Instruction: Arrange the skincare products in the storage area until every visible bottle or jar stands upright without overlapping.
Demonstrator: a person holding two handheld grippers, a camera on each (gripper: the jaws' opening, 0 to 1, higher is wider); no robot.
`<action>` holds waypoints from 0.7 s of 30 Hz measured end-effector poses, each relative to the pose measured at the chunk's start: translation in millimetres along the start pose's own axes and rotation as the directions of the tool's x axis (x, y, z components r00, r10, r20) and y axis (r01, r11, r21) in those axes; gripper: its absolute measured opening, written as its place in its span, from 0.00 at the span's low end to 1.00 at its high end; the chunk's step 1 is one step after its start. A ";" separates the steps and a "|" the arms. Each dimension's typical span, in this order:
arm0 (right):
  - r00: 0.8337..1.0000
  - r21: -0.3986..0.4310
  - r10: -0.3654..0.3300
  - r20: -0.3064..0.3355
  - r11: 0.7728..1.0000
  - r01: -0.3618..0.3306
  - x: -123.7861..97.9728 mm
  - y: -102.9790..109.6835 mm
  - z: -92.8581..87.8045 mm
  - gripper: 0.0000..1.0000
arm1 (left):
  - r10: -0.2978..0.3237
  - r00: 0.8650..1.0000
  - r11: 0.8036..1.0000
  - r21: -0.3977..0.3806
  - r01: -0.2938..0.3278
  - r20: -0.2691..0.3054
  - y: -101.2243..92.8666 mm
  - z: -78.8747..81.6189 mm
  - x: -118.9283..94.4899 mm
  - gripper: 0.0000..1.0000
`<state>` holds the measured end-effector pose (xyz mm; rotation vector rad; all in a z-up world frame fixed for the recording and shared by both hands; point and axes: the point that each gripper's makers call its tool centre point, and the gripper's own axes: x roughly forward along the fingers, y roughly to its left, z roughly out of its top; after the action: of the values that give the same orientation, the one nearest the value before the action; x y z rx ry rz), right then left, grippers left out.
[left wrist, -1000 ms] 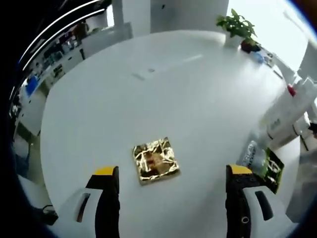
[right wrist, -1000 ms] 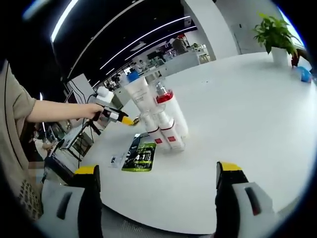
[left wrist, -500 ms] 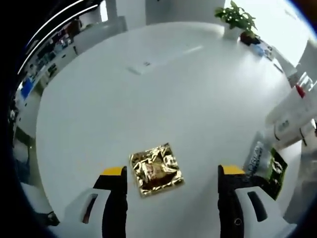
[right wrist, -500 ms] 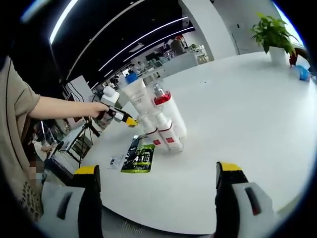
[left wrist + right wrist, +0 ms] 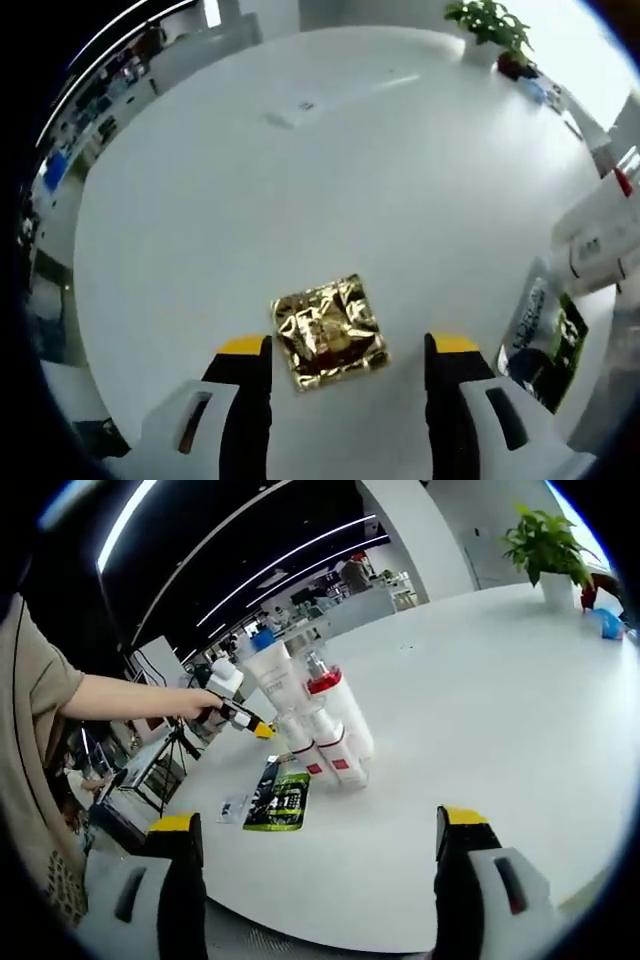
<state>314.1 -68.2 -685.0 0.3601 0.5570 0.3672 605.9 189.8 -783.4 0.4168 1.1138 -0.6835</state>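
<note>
On white table (image 5: 300, 170): 1 gold foil sachet (image 5: 330, 331), 1 green sachet (image 5: 279, 798).

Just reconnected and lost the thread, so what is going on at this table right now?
A person is working with a pair of tongs in each hand over a round white table. The left tongs hang open just above a crinkled gold foil sachet, the jaws straddling it without gripping. The right tongs are open and empty, facing a cluster of white bottles standing close together. A green and black sachet lies flat beside them. Nothing is being held at this moment.
</note>
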 end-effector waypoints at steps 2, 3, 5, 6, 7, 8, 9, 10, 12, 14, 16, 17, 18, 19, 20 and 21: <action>1.000 0.000 -0.001 -0.001 1.000 0.001 0.0 -0.1 0.0 0.97 | 0.007 1.000 1.000 0.008 -0.007 -0.015 0.9 -0.9 1.9 0.55; 1.000 0.001 -0.002 -0.002 1.000 0.002 0.1 -0.3 -0.2 0.97 | 0.019 1.000 1.000 0.020 -0.019 -0.020 2.9 -0.5 1.5 0.54; 1.000 0.002 -0.002 -0.004 1.000 0.002 0.4 -0.5 -0.7 0.97 | 0.019 0.999 1.000 0.013 -0.019 -0.027 2.8 0.0 0.7 0.53; 1.000 0.002 -0.002 -0.005 1.000 0.002 0.6 -0.4 -0.7 0.97 | 0.021 0.999 1.000 0.010 -0.021 -0.029 3.6 0.1 0.4 0.52; 1.000 0.001 -0.003 -0.006 1.000 0.003 0.7 -0.5 -0.9 0.97 | 0.024 0.999 1.000 0.002 -0.024 -0.031 4.3 -0.3 0.1 0.51; 1.000 -0.001 -0.004 -0.009 1.000 0.004 0.7 -0.5 -1.2 0.97 | 0.027 0.999 1.000 -0.003 -0.027 -0.029 4.6 0.0 0.0 0.50; 1.000 -0.002 -0.004 -0.009 1.000 0.004 0.8 -0.5 -1.2 0.97 | 0.028 0.999 1.000 -0.004 -0.028 -0.029 5.2 -0.1 0.0 0.49; 1.000 -0.001 -0.005 -0.010 1.000 0.005 0.8 -0.7 -1.5 0.97 | 0.030 0.999 1.000 -0.008 -0.030 -0.031 6.0 0.1 0.1 0.48; 1.000 -0.001 -0.006 -0.012 1.000 0.006 0.9 -0.7 -2.0 0.97 | 0.027 0.999 1.000 -0.010 -0.028 -0.029 6.8 1.1 0.1 0.42; 1.000 -0.003 -0.006 -0.014 1.000 0.006 0.9 -1.0 -2.4 0.97 | 0.025 0.999 1.000 -0.010 -0.025 -0.026 6.8 1.1 -1.4 0.37; 1.000 -0.004 -0.007 -0.015 1.000 0.007 0.8 -0.7 -2.4 0.97 | 0.024 0.999 1.000 -0.004 -0.024 -0.025 6.1 0.4 -2.2 0.37; 1.000 -0.004 -0.007 -0.015 1.000 0.007 0.8 -0.8 -2.5 0.97 | 0.024 0.999 1.000 -0.006 -0.024 -0.025 6.1 0.4 -2.1 0.37; 1.000 -0.005 -0.008 -0.015 1.000 0.008 0.7 -1.0 -2.5 0.97 | 0.024 0.999 1.000 -0.005 -0.024 -0.025 6.3 0.2 -2.3 0.37; 1.000 -0.005 -0.008 -0.015 1.000 0.008 0.7 -1.1 -2.5 0.97 | 0.024 0.999 1.000 -0.005 -0.024 -0.025 5.8 0.3 -2.4 0.37; 1.000 -0.005 -0.009 -0.015 1.000 0.009 0.7 -1.2 -2.6 0.97 | 0.024 0.999 1.000 -0.005 -0.024 -0.025 5.8 0.2 -2.6 0.37; 1.000 -0.005 -0.010 -0.014 1.000 0.009 0.6 -1.3 -2.4 0.97 | 0.024 0.999 1.000 -0.005 -0.024 -0.025 5.9 0.2 -2.5 0.37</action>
<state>313.6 -68.5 -687.7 0.3503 0.5716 0.3621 609.4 194.6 -781.2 0.4344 1.1322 -0.6560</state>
